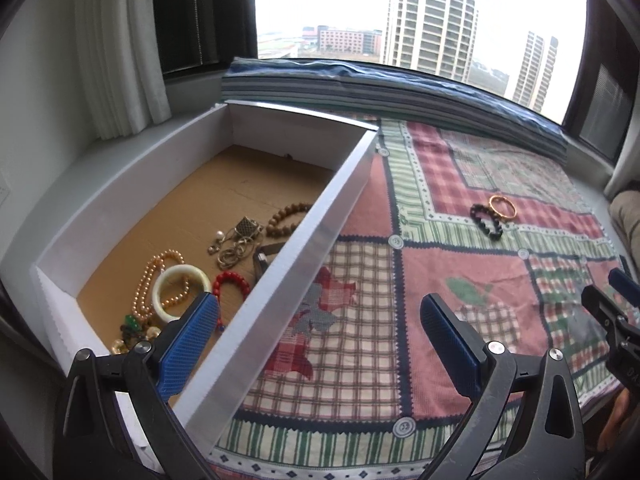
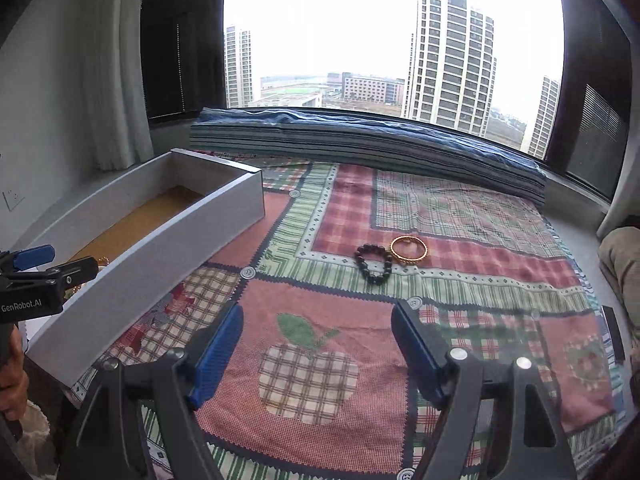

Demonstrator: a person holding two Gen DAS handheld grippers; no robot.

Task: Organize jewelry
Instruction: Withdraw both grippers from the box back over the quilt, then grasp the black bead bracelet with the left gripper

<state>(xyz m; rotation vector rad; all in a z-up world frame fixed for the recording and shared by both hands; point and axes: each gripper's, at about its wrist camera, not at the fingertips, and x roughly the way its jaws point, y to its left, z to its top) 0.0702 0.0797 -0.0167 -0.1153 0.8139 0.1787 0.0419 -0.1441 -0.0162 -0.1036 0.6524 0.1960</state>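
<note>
A black bead bracelet and a gold bangle lie touching on the patchwork cloth. My right gripper hovers open just short of them, with nothing between its blue pads. The same bracelet and bangle show far right in the left wrist view. My left gripper is open and empty, straddling the near wall of the white box. Inside the box lie a pearl necklace, a white bangle, a red bead bracelet, a brown bead bracelet and silver pieces.
A folded blue striped blanket runs along the window sill behind the cloth. A white curtain hangs left of the box. A person's leg rests at the right edge, and a hand shows at the left.
</note>
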